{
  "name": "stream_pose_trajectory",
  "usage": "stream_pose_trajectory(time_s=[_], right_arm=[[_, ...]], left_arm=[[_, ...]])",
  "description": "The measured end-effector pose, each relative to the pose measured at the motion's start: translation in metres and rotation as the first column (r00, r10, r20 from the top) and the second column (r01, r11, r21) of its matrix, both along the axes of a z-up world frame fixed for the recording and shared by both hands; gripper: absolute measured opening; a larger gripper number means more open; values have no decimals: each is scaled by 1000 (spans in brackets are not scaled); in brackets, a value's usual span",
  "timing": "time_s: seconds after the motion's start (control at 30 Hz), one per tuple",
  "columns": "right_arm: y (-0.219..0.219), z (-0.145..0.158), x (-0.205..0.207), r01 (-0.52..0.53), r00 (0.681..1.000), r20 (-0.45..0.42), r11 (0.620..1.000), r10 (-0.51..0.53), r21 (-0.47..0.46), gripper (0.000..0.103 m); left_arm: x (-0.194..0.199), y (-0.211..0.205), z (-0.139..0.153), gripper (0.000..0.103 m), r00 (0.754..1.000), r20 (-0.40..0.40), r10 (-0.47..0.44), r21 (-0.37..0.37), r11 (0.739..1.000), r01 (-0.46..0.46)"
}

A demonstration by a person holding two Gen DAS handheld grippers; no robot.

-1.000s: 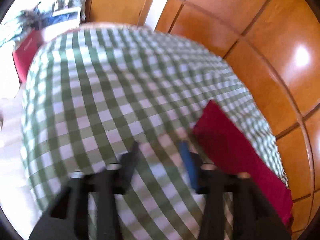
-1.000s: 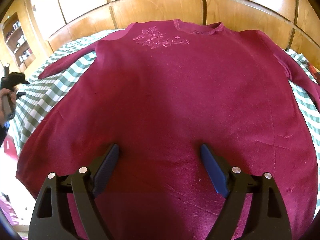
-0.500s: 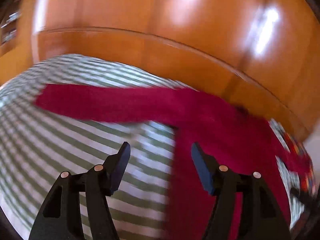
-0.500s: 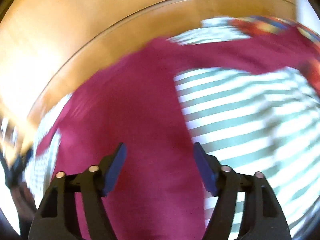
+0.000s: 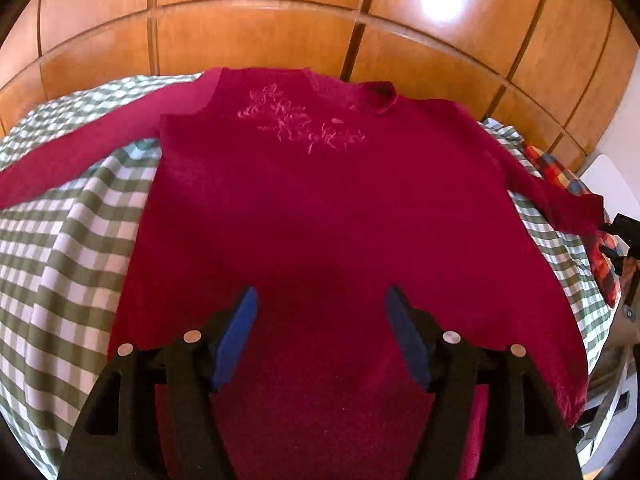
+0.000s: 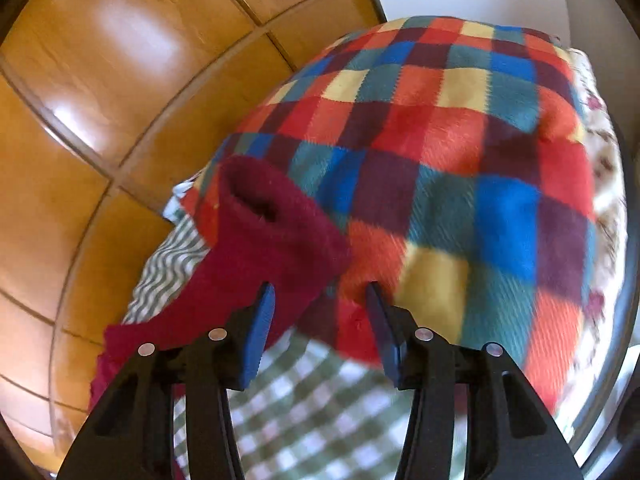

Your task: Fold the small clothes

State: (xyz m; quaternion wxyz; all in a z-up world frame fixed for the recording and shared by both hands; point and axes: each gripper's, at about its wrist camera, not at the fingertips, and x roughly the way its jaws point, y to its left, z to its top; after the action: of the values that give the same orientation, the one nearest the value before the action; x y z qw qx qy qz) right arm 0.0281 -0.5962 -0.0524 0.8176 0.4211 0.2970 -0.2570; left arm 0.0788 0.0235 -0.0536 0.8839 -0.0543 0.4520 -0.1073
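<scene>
Fingers of the left gripper (image 5: pixel 320 312) opening, empty, over the unfolded sweater (image 5: pixel 320 200); right gripper (image 6: pixel 320 300) closing toward its sleeve cuff (image 6: pixel 260 208); every fold remains.

You have no readable text, label, brand or number here; the sweater (image 5: pixel 320 208) carries only a stitched pattern.
</scene>
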Motion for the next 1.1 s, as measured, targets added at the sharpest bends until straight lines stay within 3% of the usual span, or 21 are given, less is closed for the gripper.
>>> stream_pose_trajectory(time_s=[0.03, 0.07, 0.1, 0.23, 0.37, 0.57, 0.63, 0.73, 0.9, 1.0, 1.1], right_arm=[[-1, 2, 4, -15, 1000, -5, 1000, 15, -12, 41], [2, 6, 13, -50, 998, -26, 997, 48, -52, 20], [6, 13, 22, -88, 995, -58, 991, 82, -103, 8], [12, 60, 35, -145, 989, -75, 940, 128, -308, 7], [-21, 78, 42, -102, 993, -94, 919, 71, -381, 7], [-44, 27, 73, -133, 963, -265, 934, 43, -333, 7], [-44, 14, 74, -121, 960, -279, 942, 31, -313, 7], [-40, 24, 70, -98, 971, -240, 948, 24, -302, 7], [-13, 78, 71, -137, 989, -89, 944, 115, -300, 7], [30, 106, 94, -223, 973, -7, 931, 231, -289, 7], [96, 129, 132, -350, 924, 40, 887, 379, -302, 7]], left_arm=[[1, -2, -2, 67, 1000, -3, 2, 8, 1000, -2], [2, -3, -3, 67, 1000, -7, 5, 13, 1000, -5], [2, -4, -4, 67, 1000, -11, 5, 16, 1000, -5], [3, -8, -12, 67, 999, -31, -5, 58, 998, 7], [3, -15, -19, 71, 999, -32, -29, 118, 992, 33], [3, -18, -22, 75, 999, -29, -26, 145, 989, 30], [4, -17, -22, 75, 999, -34, -29, 142, 989, 34], [4, -13, -17, 75, 998, -51, -39, 117, 992, 45], [3, -1, -7, 74, 998, -43, -43, 27, 999, 44], [6, 4, 1, 74, 999, -24, -38, -18, 999, 37], [11, 11, 12, 76, 1000, 3, -29, -74, 997, 29]])
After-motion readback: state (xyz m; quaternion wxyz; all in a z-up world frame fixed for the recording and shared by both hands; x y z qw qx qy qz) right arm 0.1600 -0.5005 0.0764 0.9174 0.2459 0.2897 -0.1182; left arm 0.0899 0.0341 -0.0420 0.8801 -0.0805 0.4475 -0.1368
